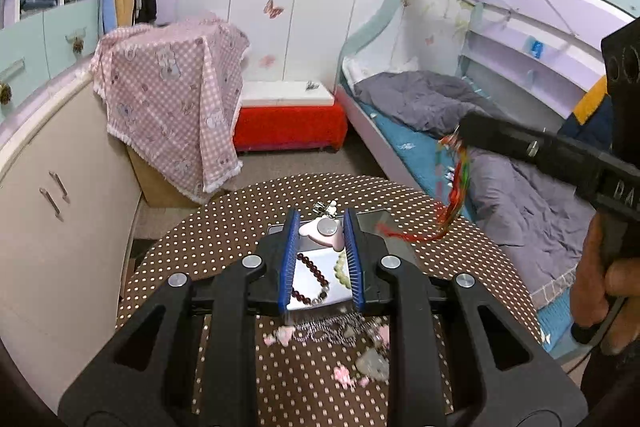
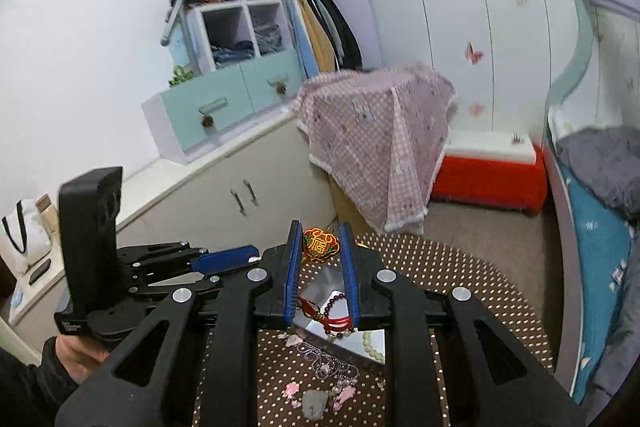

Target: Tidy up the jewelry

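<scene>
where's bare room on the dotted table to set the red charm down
Bare cloth lies left of the silver tray, toward the table edge, and on the right side. Crowded: the near edge, with the silver chain and pink flower pieces.

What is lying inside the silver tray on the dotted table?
In the silver tray lie a dark red bead bracelet, pale green beads and a pink case. The left gripper covers the tray's sides, so anything there is hidden.
</scene>
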Available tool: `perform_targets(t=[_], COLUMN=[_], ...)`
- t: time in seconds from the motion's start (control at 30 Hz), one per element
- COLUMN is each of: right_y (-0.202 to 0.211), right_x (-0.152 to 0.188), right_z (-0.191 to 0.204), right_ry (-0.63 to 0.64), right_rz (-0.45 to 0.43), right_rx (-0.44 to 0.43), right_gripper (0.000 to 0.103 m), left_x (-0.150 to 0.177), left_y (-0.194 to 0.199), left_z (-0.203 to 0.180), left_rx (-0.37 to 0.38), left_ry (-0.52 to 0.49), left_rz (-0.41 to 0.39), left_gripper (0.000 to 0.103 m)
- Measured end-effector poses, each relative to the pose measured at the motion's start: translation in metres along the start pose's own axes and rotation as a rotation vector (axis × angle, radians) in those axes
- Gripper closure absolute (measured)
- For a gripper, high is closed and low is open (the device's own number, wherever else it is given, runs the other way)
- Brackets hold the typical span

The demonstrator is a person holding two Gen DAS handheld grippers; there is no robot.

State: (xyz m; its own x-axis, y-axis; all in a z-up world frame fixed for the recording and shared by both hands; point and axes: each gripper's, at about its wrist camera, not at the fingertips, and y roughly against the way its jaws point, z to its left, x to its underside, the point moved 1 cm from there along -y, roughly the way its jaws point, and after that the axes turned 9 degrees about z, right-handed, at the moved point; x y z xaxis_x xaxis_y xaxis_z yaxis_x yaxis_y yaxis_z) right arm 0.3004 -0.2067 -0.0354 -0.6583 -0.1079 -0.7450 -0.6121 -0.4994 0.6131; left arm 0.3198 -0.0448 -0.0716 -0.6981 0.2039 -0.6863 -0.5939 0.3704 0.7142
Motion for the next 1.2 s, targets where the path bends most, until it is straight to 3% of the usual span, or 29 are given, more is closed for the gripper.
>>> perform_targets(t=[0.07, 0.1, 0.13, 0.17, 0.2, 0.3, 0.67, 0.87, 1.2], right_y=[-0.023, -0.030, -0.037, -0.040, -0.038, -0.032, 0.002, 0.019, 0.040], right_x=[0.003, 0.004, 0.007, 0.012, 0.015, 0.022, 0.027, 0.036, 0.080], right_z=[-0.013, -0.019, -0.026, -0.033, -0.037, -0.046, -0.035, -0.015, 0.021], right_ry=[-0.046, -0.070, -0.100, -0.123, -0.134, -0.178, -0.178, -0.160, -0.102], right_rz=[0.048, 0.073, 0.086, 0.079, 0.072, 0.049, -0.032, -0.045, -0.017], right_rx=[0.024, 0.030, 0.051, 0.081, 0.089, 0.113, 0.176, 0.203, 0.266], right_gripper=[0.078, 0.068, 0.040, 0.020, 0.019, 0.008, 0.008, 0.008, 0.008], left_x=[-0.002, -0.003, -0.003, -0.001, 0.002, 0.005, 0.017, 0.034, 0.079], left_y=[-0.017, -0.024, -0.030, -0.029, -0.025, -0.021, 0.025, 0.048, 0.061], left_z=[0.003, 0.006, 0.010, 0.013, 0.017, 0.026, 0.034, 0.025, 0.004], left_rx=[-0.012, -0.030, -0.055, -0.070, -0.086, -0.113, -0.182, -0.183, -0.166], left_ry=[0.007, 0.016, 0.034, 0.047, 0.061, 0.093, 0.144, 0.144, 0.100], left_rz=[0.035, 0.053, 0.066, 0.046, 0.008, 0.005, -0.085, -0.109, -0.111], left_gripper=[0.078, 0.054, 0.014, 0.008, 0.008, 0.008, 0.007, 0.007, 0.008])
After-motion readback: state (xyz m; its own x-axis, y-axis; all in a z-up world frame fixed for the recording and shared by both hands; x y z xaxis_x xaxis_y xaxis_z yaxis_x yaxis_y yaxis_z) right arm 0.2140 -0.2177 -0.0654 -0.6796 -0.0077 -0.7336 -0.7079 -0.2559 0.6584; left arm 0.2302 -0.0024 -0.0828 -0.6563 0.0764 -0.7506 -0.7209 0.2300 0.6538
